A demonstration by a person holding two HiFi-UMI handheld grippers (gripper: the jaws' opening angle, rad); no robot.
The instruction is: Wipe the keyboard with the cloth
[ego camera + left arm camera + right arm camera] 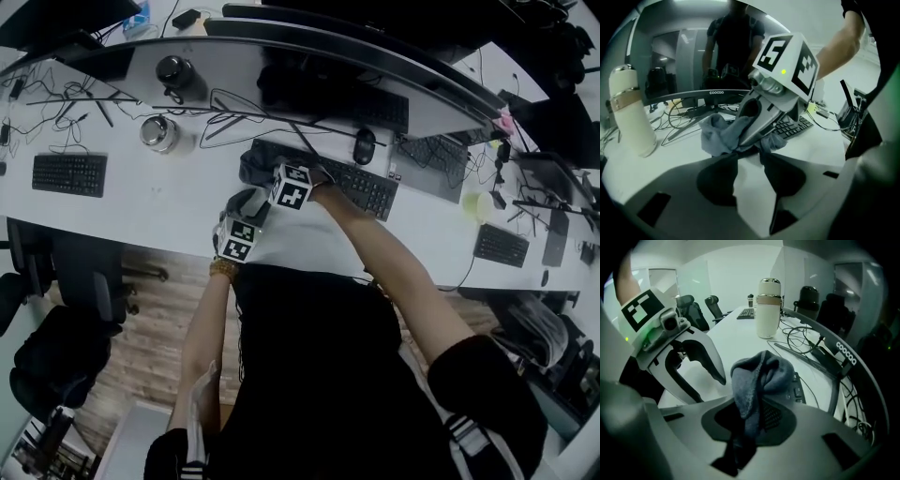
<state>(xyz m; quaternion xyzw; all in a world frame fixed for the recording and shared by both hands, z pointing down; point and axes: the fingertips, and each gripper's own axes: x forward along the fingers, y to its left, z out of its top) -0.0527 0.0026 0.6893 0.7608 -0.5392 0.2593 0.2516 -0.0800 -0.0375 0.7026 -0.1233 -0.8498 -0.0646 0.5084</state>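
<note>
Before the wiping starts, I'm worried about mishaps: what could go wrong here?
The crumpled grey cloth is bunched in the right gripper's shut fingers, so hard fingertips may scrape the black keyboard. The left gripper, open, sits very close to the right one; they could collide.

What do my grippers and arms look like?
The left gripper and right gripper each have a pale body, dark curved jaws and a white cube with black square markers. You wear a black short-sleeved top with white-striped sleeves, plus a bracelet.
</note>
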